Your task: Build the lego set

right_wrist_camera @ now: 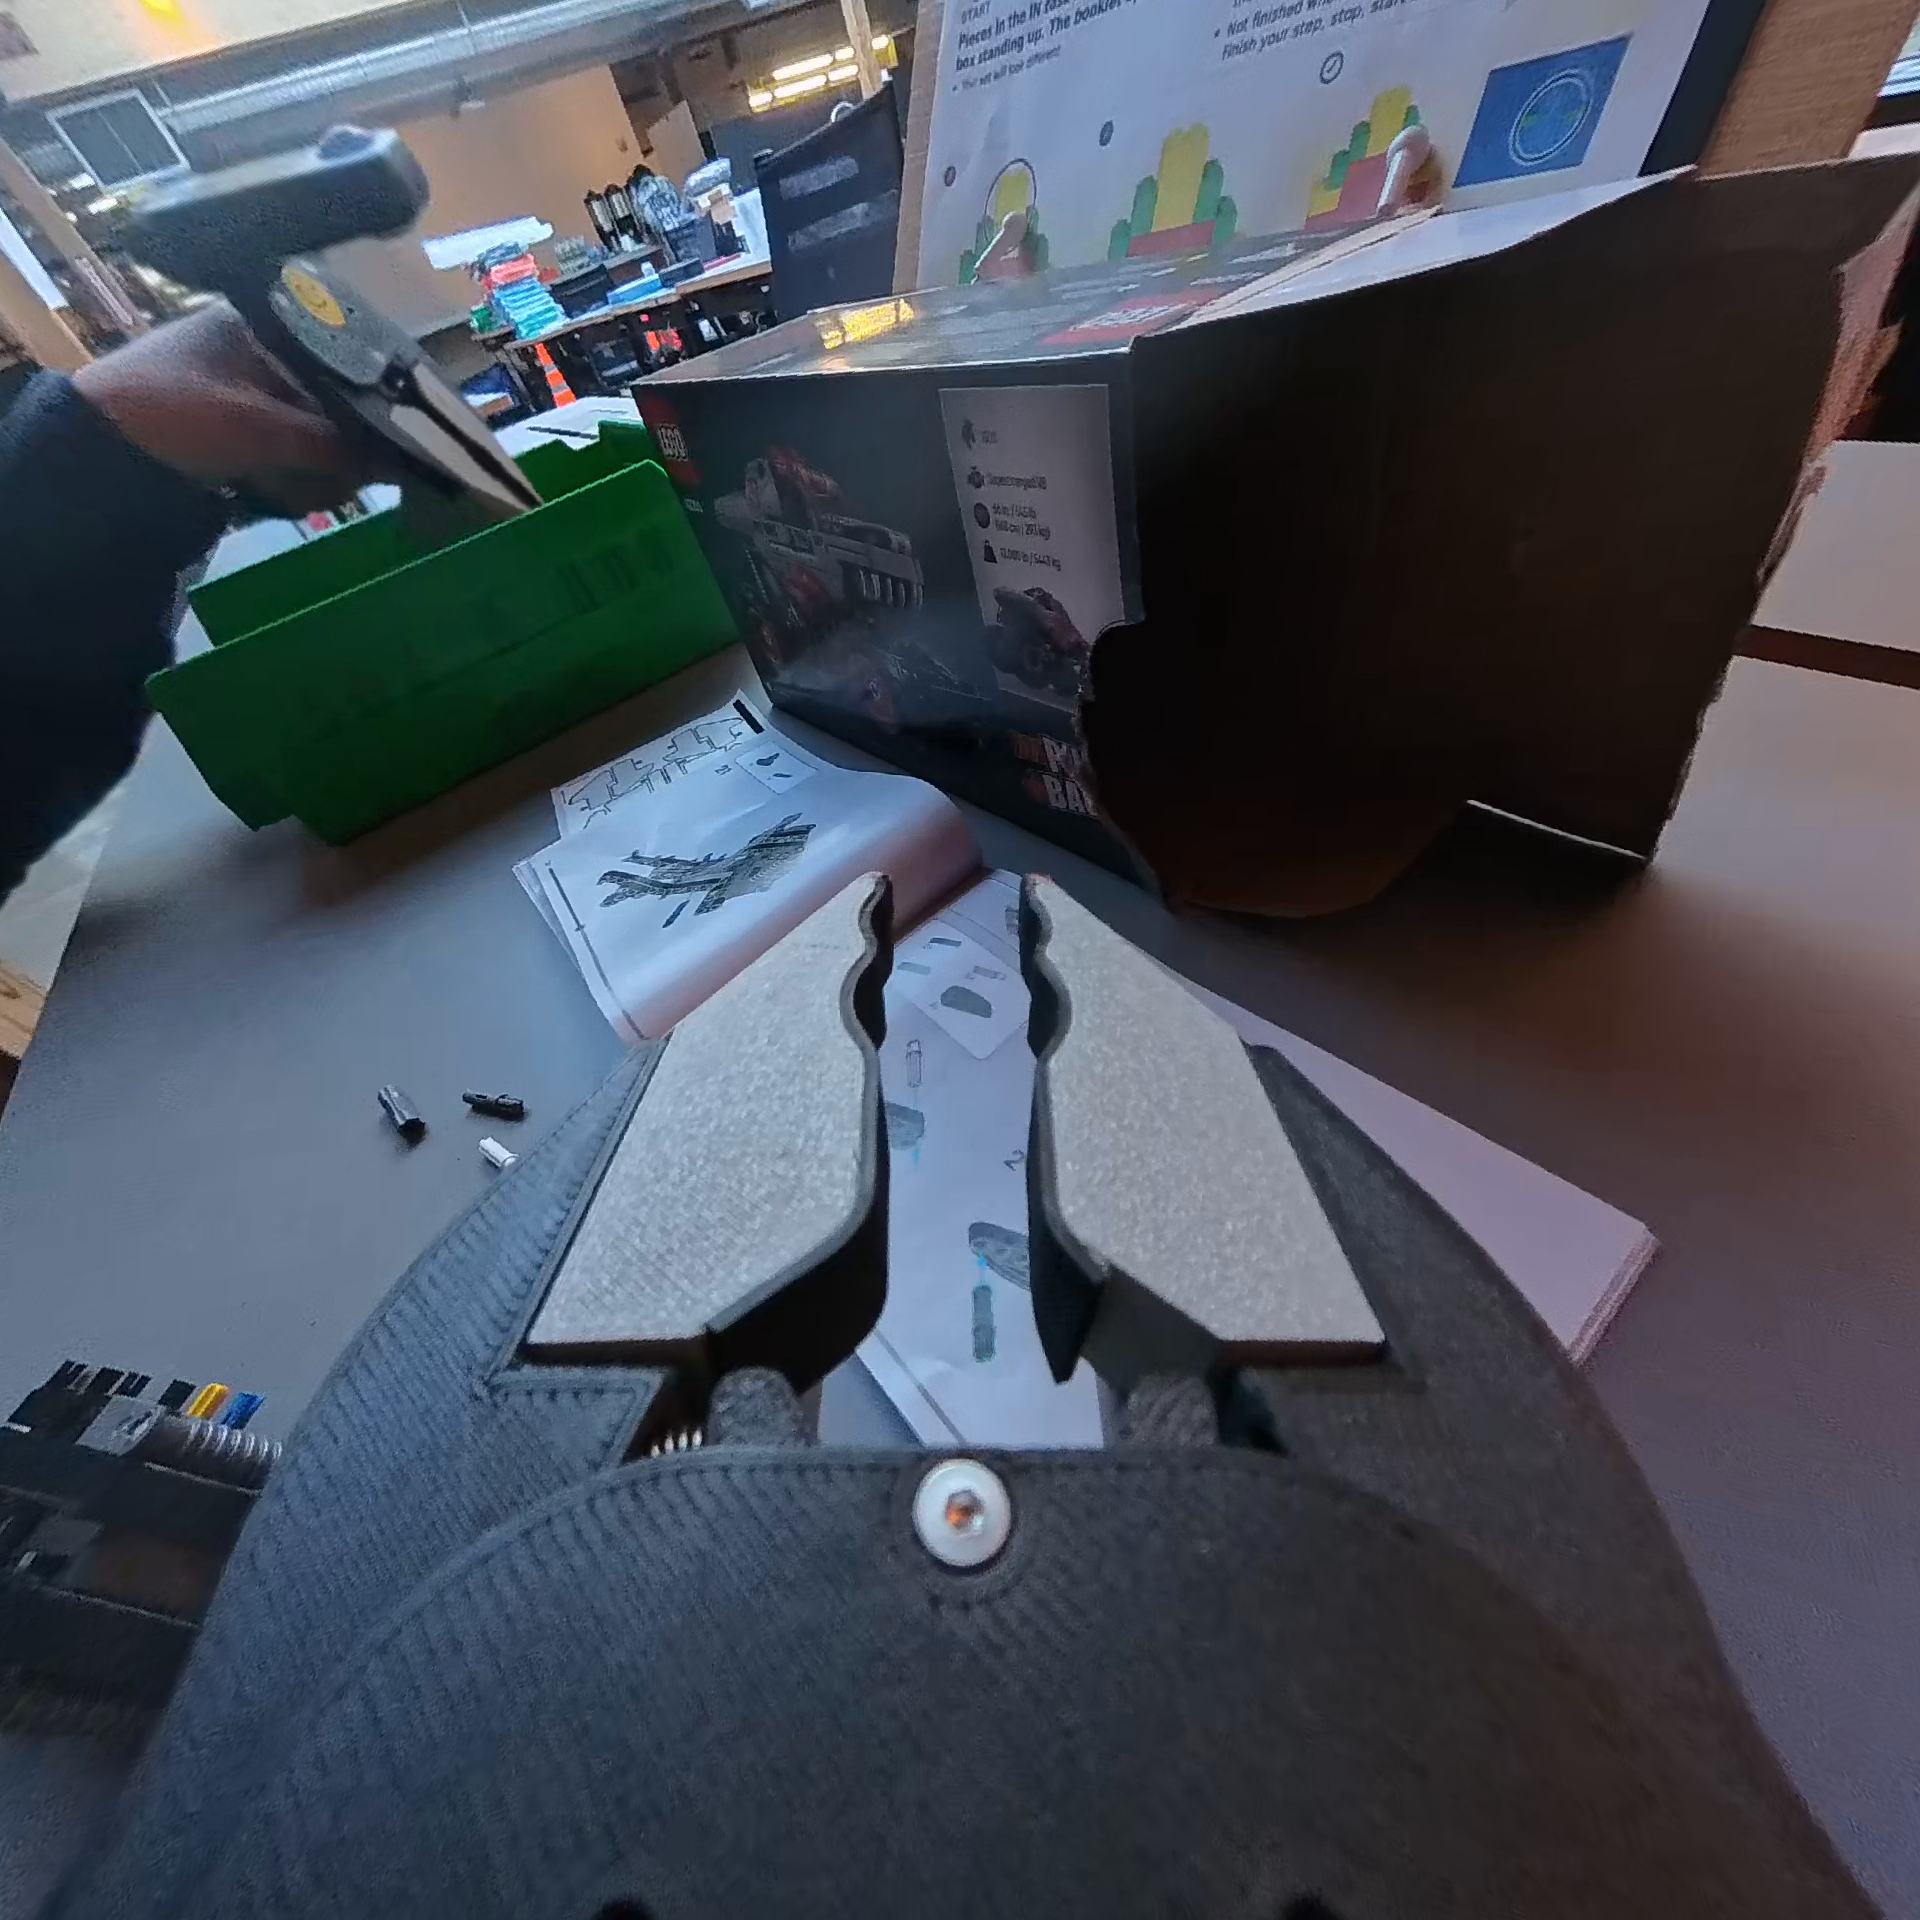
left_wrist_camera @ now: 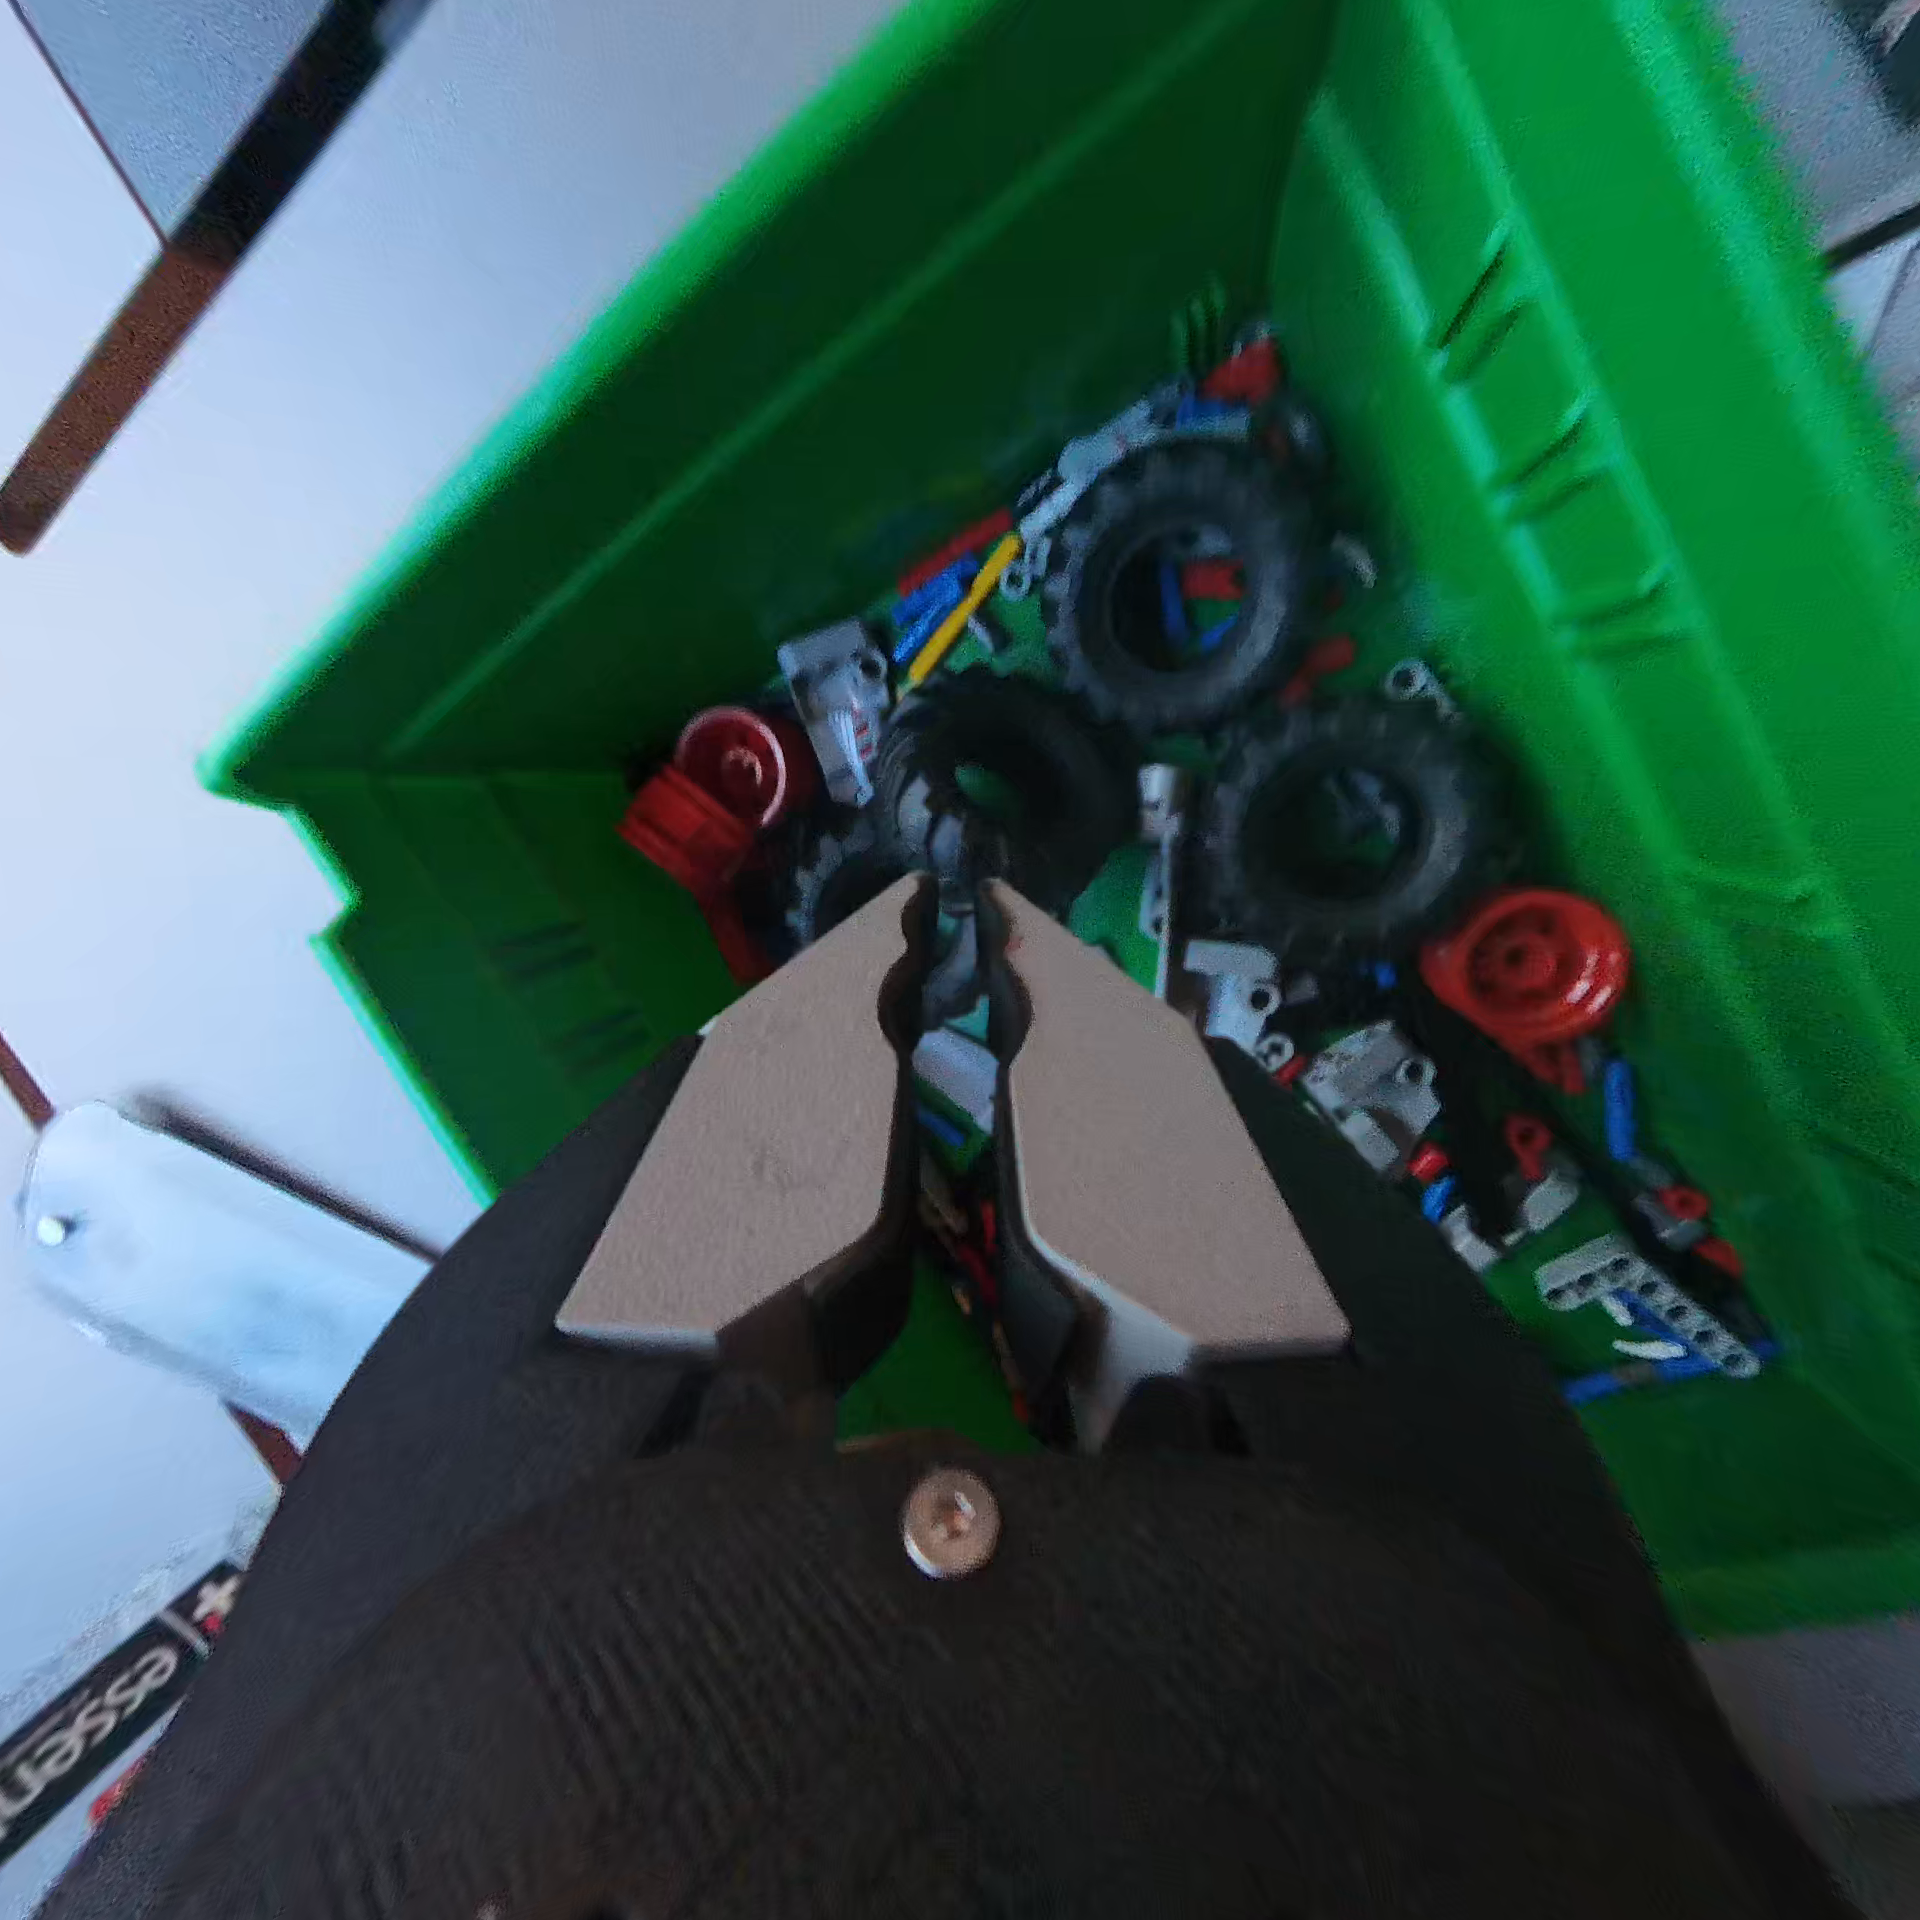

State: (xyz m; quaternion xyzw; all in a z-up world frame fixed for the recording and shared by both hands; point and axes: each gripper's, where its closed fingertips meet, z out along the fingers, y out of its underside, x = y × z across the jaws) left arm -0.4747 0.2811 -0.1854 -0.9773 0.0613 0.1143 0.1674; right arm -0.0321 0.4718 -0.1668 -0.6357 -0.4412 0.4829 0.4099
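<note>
My left gripper (left_wrist_camera: 956,894) reaches into a green bin (left_wrist_camera: 727,416) of loose lego parts and is shut on the edge of a black tyre (left_wrist_camera: 1023,769). Two more black tyres (left_wrist_camera: 1184,603) (left_wrist_camera: 1351,821) and red wheel hubs (left_wrist_camera: 1527,966) (left_wrist_camera: 727,779) lie around it, among grey beams and small blue and red pins. My right gripper (right_wrist_camera: 956,894) is open and empty, held above the open instruction booklet (right_wrist_camera: 727,862). The right wrist view shows the left gripper (right_wrist_camera: 509,499) dipping into the bin (right_wrist_camera: 447,665), held by a hand.
The dark lego box (right_wrist_camera: 1039,582) lies behind the booklet with its end torn open. Two black pins (right_wrist_camera: 400,1112) (right_wrist_camera: 494,1103) and a white pin (right_wrist_camera: 497,1151) lie on the grey table. A cluster of dark parts (right_wrist_camera: 125,1423) sits at the lower left. A poster (right_wrist_camera: 1247,104) stands behind. Some 50 cm of space lies between my two pairs of fingers.
</note>
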